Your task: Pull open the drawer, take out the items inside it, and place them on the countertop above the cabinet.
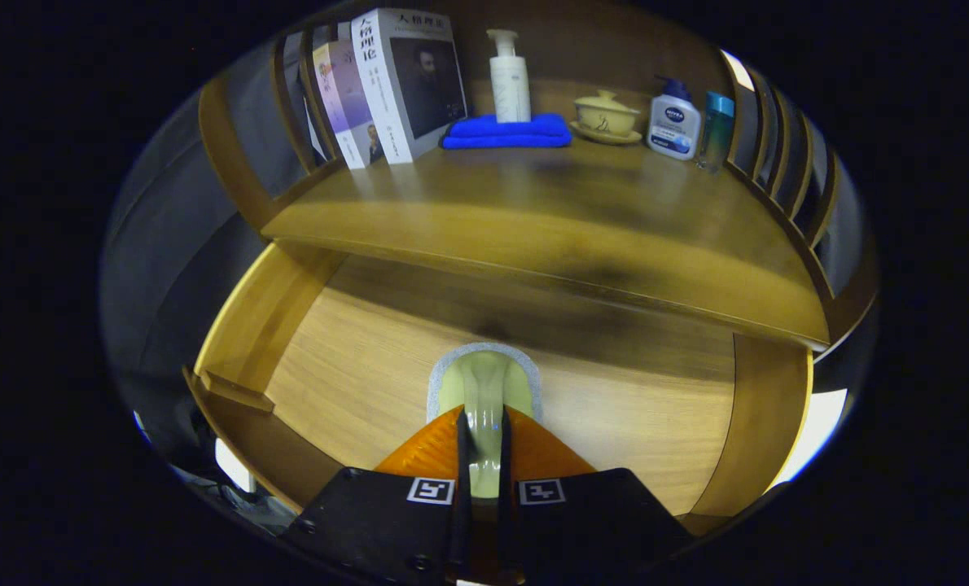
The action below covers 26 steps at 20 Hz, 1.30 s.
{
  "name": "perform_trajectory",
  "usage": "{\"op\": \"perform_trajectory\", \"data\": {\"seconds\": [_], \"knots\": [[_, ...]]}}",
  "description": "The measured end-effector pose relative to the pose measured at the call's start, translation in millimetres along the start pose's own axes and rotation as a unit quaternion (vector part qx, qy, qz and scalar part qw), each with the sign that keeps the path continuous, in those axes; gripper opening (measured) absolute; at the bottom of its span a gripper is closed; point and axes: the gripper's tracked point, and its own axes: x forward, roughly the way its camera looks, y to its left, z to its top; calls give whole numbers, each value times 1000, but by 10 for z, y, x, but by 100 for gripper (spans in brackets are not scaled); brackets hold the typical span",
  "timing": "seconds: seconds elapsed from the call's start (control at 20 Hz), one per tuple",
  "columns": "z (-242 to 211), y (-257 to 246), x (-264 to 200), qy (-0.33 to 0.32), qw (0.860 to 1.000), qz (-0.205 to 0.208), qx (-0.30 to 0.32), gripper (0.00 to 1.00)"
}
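The wooden drawer (354,382) stands pulled open. My claw (482,439) is clamped narrow on the pale-green ceramic spoon (484,387), just above the drawer floor; the wooden countertop (533,212) still awaits it.

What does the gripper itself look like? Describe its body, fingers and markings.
The gripper has a black two-part body with small screws, each half bearing a square black-and-white marker. Its two fingers taper to a wedge with ribbed outer faces, closed on a pale green item over the open drawer.
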Motion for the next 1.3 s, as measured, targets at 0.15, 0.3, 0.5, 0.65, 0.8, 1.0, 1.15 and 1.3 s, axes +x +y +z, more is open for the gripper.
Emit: {"op": "perform_trajectory", "data": {"seconds": [0.15, 0.3, 0.5, 0.65, 0.8, 1.0, 1.15, 1.3], "knots": [[82, -7, -261, -35, 999, 7, 4, 15], [121, 71, -495, -57, 998, 22, 11, 15], [288, 99, -696, -88, 996, 9, -17, 15], [523, 103, -756, -110, 994, 2, -18, 14], [780, 108, -770, -130, 991, -1, -16, 15], [1050, 64, -648, -144, 989, -18, -12, 15], [1244, -53, -481, -154, 988, -28, 13, 15], [1449, -249, -362, -165, 984, -54, 38, 15]]}}
